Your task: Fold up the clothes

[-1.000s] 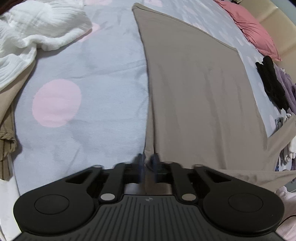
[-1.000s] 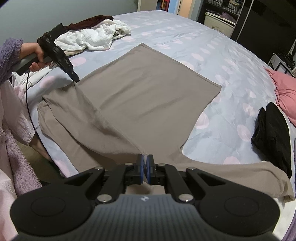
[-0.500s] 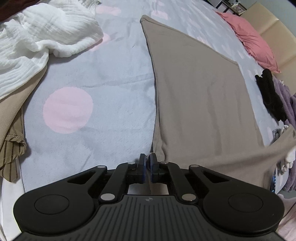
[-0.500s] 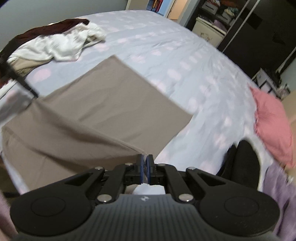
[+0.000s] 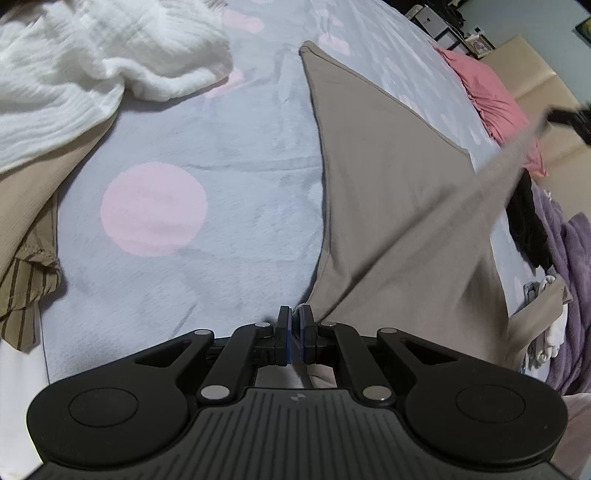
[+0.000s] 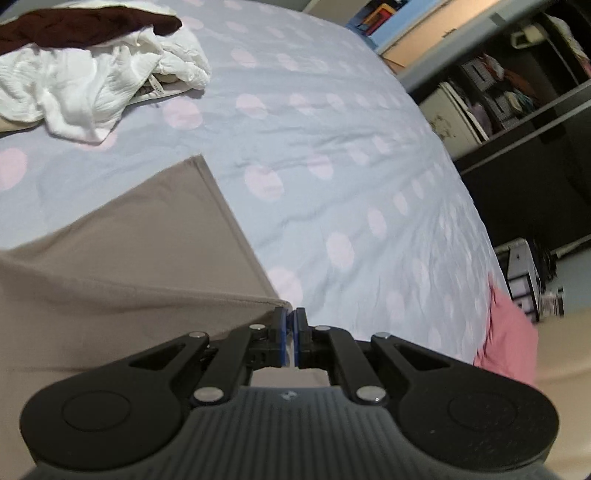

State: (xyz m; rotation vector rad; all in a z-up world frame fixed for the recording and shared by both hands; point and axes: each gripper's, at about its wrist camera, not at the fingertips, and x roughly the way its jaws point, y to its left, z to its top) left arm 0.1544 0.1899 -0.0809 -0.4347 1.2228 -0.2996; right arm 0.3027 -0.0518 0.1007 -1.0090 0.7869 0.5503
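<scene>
A taupe garment (image 5: 388, 177) lies spread on the blue bedspread with pink dots (image 5: 184, 229). My left gripper (image 5: 294, 314) is shut on the garment's near corner, low over the bed. In the right wrist view the same taupe garment (image 6: 122, 251) fills the lower left, and my right gripper (image 6: 290, 315) is shut on another corner of it, lifted above the bed. A raised, blurred band of its cloth (image 5: 491, 177) runs from the left gripper up to the right, where the other gripper (image 5: 569, 118) shows dimly.
A white crinkled garment (image 5: 92, 66) and a tan striped one (image 5: 26, 280) lie at the left. A pink pillow (image 5: 487, 92), a black garment (image 5: 528, 229) and purple cloth (image 5: 569, 266) sit to the right. Shelves (image 6: 517, 92) stand beyond the bed, a dark red garment (image 6: 81, 26) at its far left.
My right gripper has carried its corner of the taupe garment up and across the bed, folding the cloth over. My left gripper has kept hold and shifted slightly forward.
</scene>
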